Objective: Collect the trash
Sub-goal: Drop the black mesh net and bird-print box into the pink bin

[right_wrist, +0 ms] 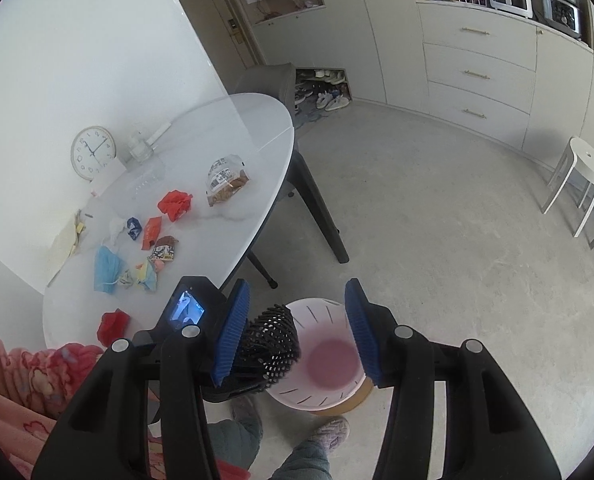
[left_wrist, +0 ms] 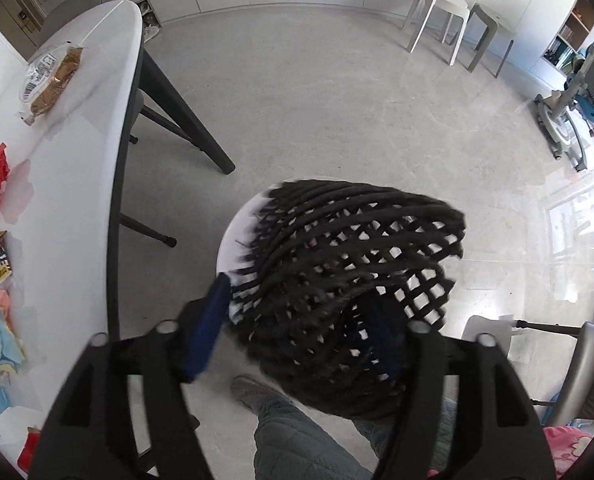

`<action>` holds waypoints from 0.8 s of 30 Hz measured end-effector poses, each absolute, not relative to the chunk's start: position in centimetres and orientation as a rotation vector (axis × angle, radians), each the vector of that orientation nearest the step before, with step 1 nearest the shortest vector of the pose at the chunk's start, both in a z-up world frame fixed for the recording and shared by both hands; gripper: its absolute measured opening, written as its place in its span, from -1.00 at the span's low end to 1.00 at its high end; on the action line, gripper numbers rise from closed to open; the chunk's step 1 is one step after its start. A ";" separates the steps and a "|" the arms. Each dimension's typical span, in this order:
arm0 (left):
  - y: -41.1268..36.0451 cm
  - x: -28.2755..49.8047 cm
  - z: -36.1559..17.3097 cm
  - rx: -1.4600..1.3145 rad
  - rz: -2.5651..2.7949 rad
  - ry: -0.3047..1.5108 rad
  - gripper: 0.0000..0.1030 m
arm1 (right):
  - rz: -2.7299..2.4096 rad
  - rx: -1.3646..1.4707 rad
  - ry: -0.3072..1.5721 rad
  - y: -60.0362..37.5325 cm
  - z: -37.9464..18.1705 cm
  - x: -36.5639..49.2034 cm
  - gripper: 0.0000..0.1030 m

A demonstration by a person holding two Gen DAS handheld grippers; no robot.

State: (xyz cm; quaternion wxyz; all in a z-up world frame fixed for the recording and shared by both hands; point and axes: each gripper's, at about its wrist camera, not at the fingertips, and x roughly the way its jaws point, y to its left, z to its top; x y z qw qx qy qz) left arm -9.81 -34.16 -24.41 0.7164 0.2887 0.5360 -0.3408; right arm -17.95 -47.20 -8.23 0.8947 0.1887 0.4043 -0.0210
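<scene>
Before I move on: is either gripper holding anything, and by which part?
Nothing gripped. The left gripper stands open astride the wall of the black mesh basket; the right gripper is empty.

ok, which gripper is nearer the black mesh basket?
Left. The black mesh basket sits right between the left gripper's fingers. The right gripper is apart from it, off to one side, with nothing between its fingers.

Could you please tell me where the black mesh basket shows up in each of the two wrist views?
Left wrist view: the black mesh basket fills the lower centre, between the left gripper's spread fingers.
Right wrist view: the basket sits low, left of centre, beside the pink bin.
Shared landmark: the bread bag on the white table.
</scene>
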 end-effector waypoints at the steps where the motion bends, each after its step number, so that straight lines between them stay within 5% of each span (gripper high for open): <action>1: -34.0 -9.9 -24.1 0.629 -0.754 1.185 0.38 | -0.044 0.389 0.840 -47.2 -8.3 -17.9 -0.02; 12: -30.3 -9.0 -16.2 0.409 -0.715 1.149 0.78 | -0.006 0.356 0.828 -45.6 -7.4 -17.1 0.12; 24: -17.9 -8.9 -7.4 0.303 -0.540 1.050 0.85 | 0.141 0.293 0.811 -38.4 -5.4 -13.3 0.46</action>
